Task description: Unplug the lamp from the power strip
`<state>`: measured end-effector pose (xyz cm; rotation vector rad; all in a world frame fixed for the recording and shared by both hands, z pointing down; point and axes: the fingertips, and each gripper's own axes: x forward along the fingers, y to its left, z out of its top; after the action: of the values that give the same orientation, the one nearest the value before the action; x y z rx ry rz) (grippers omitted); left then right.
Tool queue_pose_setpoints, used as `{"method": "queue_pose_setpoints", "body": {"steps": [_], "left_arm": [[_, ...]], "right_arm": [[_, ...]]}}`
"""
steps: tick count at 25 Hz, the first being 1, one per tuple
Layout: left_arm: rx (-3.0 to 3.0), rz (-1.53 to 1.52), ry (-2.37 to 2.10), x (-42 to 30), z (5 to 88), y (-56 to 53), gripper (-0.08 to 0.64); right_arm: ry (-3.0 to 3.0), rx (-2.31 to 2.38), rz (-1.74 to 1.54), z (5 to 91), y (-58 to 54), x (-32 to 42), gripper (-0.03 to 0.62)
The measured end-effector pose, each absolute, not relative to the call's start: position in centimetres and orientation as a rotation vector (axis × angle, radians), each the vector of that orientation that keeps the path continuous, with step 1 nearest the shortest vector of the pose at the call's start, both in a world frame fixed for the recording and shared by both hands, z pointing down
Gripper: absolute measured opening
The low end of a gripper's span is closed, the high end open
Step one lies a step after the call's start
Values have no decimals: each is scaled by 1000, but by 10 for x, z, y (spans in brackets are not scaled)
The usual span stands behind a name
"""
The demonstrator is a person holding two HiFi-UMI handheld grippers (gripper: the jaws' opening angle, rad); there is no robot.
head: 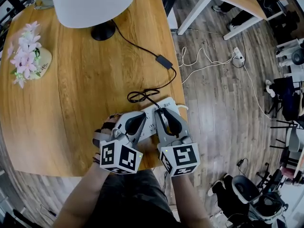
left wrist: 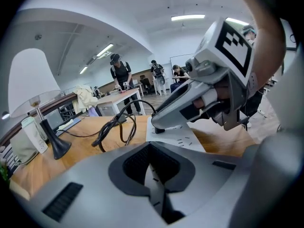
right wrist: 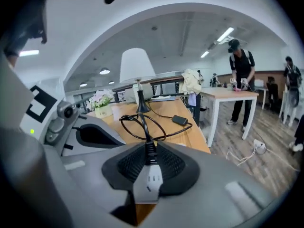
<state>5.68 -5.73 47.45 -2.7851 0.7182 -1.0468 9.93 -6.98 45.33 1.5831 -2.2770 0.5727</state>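
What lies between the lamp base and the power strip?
Head view: only the lamp's black cord, with its inline box and a loose coil.

My head view is bright and evenly lit, sharp across the wooden table (head: 85,94); the lampshade (head: 92,1) near twelve o'clock is almost blown out white. Both gripper views bend hard toward their rims and go black in the corners. Ceiling strip lights (left wrist: 187,17) glare at twelve o'clock in the left gripper view, and at two o'clock in the right. The foreground closest to each lens is soft.
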Motion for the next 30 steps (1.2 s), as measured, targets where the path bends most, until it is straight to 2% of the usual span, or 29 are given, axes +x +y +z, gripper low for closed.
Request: {"method": "queue_pose_setpoints", "body": {"steps": [7, 12, 18, 23, 28, 30], "left_arm": [[-2793, -1050, 708, 57, 475, -57, -6], [-2804, -1050, 709, 58, 475, -57, -6], [-2799, -1054, 703, 59, 475, -57, -6], [-2804, -1057, 705, 60, 475, -57, -6], [-2806, -1058, 704, 59, 476, -58, -6], [-2812, -1059, 710, 59, 476, -58, -6]], "right_arm": [[-2170, 1524, 308, 447, -69, 89, 80], [-2266, 1606, 608, 453, -70, 102, 81], [-2156, 1523, 331, 446, -68, 91, 80], [-2278, 1617, 667, 451, -70, 105, 81], [-2241, 1459, 288, 421, -75, 67, 80], [-2275, 1471, 327, 417, -79, 62, 80]]}}
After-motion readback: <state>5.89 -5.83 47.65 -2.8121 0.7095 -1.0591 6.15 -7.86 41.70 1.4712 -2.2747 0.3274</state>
